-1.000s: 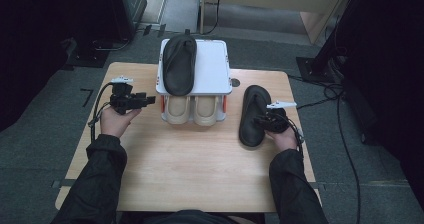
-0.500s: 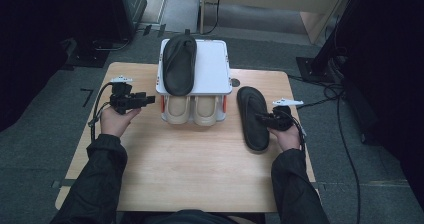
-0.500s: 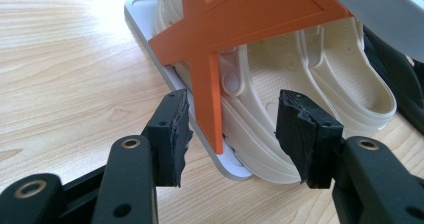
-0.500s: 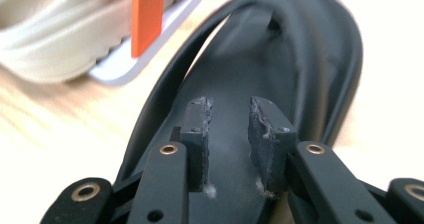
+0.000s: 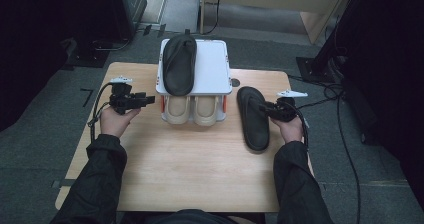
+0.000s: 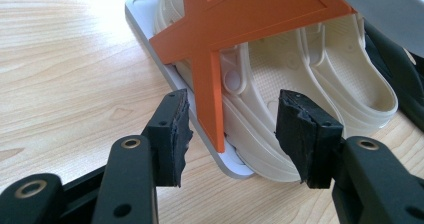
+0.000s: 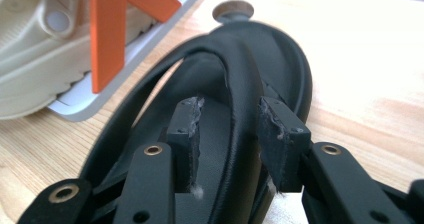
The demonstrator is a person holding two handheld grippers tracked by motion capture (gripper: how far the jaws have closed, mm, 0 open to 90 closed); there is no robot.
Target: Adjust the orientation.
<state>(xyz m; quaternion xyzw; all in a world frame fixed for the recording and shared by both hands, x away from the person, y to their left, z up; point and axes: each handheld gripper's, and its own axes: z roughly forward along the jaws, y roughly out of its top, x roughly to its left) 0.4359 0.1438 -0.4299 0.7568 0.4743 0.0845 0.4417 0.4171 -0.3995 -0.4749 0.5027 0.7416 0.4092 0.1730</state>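
High view: pale wood counter, grey floor, dark room.
Sandal: flat on counter, right of rack.
Right tongs: just opening, astride its strap.
Left tongs: apart, empty.
Writing: none legible.

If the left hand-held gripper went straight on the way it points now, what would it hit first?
Most likely the orange cross brace on the side of the white shoe rack, with the cream clogs just behind it. The left hand-held gripper is open; depth is hard to judge.
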